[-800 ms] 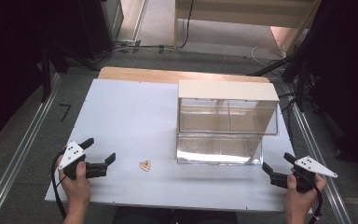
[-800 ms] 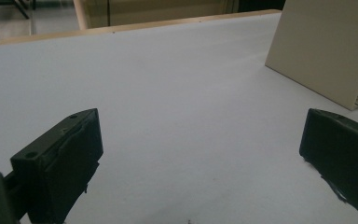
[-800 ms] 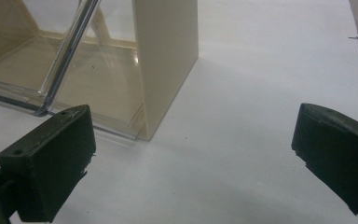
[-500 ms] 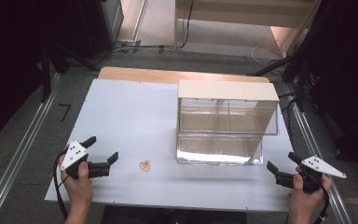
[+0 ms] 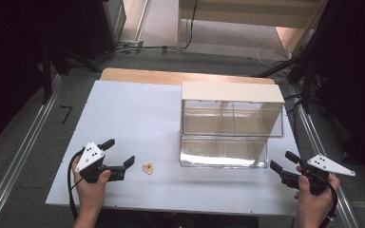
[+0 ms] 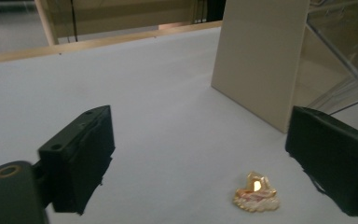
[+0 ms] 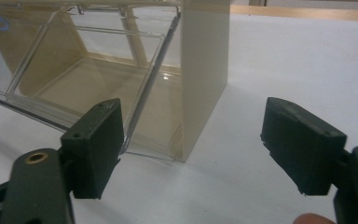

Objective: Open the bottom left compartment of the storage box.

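A white desk (image 5: 138,109) fills the middle of the high view, its far edge backed by a strip of bare wood and its long sides flanked by grey floor rails. On its right half stands a clear plastic box (image 5: 230,123) with cream end walls and a cream top, its sloping transparent front facing the person; the box's right end sits near the desk's right edge, while the whole left half of the desk lies bare and open. A person's two hands come in over the near edge, well apart from each other. The left claw (image 5: 120,154) hovers near the front left part of the desk, jaws spread wide and gripping nothing. The right claw (image 5: 284,160) sits by the front right corner, just beside the box's lower right end, its jaws likewise released and bare; in the right gripper view the cream end wall (image 7: 204,79) rises between and beyond the two black jaws, not touching either. Smallest of all, a small golden wrapped sweet (image 5: 148,168) lies flat on the desk just to the right of the left claw, with clear white surface between it and the box's front. In the left gripper view the sweet (image 6: 255,192) lies low between the jaws, nearer the right-hand one, touching neither.
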`<state>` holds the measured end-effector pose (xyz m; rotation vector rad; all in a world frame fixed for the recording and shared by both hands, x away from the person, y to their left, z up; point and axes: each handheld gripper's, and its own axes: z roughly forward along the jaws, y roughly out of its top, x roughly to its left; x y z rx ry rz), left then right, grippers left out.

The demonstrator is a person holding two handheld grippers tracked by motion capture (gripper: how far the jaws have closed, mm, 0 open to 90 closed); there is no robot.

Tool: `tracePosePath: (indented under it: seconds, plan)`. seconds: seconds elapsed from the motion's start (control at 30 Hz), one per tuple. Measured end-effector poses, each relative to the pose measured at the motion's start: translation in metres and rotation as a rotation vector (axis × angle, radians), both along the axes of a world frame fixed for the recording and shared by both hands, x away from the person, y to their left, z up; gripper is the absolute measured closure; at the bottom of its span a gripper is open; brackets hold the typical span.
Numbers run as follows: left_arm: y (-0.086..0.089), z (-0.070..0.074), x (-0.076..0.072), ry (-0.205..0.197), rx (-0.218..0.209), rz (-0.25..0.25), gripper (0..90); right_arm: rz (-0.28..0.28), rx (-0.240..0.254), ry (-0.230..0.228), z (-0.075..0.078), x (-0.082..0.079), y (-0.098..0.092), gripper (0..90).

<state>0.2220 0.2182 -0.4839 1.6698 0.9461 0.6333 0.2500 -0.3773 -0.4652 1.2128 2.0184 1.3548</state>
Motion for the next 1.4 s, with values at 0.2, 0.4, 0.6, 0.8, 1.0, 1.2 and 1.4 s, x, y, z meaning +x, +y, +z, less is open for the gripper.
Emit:
tracePosePath:
  seconds: [0.2, 0.4, 0.6, 0.8, 1.0, 1.2, 1.4]
  plan:
    - [-0.019, 0.007, 0.0, 0.03, -0.049, -0.066, 30.6, 0.032, 0.003, 0.029, 0.003, 0.004, 0.002, 43.6]
    - [-0.042, 0.011, -0.001, 0.045, -0.067, -0.171, 60.1, 0.07, 0.038, 0.05, 0.001, 0.005, 0.0, 65.2]
    - [-0.066, 0.009, 0.0, 0.06, -0.023, -0.226, 78.4, 0.087, 0.023, 0.04, -0.004, 0.002, -0.001, 85.3]
    - [-0.087, 0.009, 0.005, 0.085, 0.008, -0.292, 90.0, 0.11, 0.001, 0.044, -0.007, 0.002, -0.002, 88.2]
    - [-0.106, 0.006, 0.014, 0.124, 0.038, -0.338, 90.0, 0.144, 0.01, 0.065, -0.012, 0.002, -0.001, 88.3]
    - [-0.113, 0.0, 0.016, 0.154, 0.061, -0.354, 90.0, 0.154, 0.008, 0.083, -0.015, 0.003, -0.002, 88.4]
    - [-0.115, 0.0, 0.015, 0.162, 0.039, -0.37, 90.0, 0.179, -0.011, 0.076, -0.016, 0.003, 0.001, 88.4]
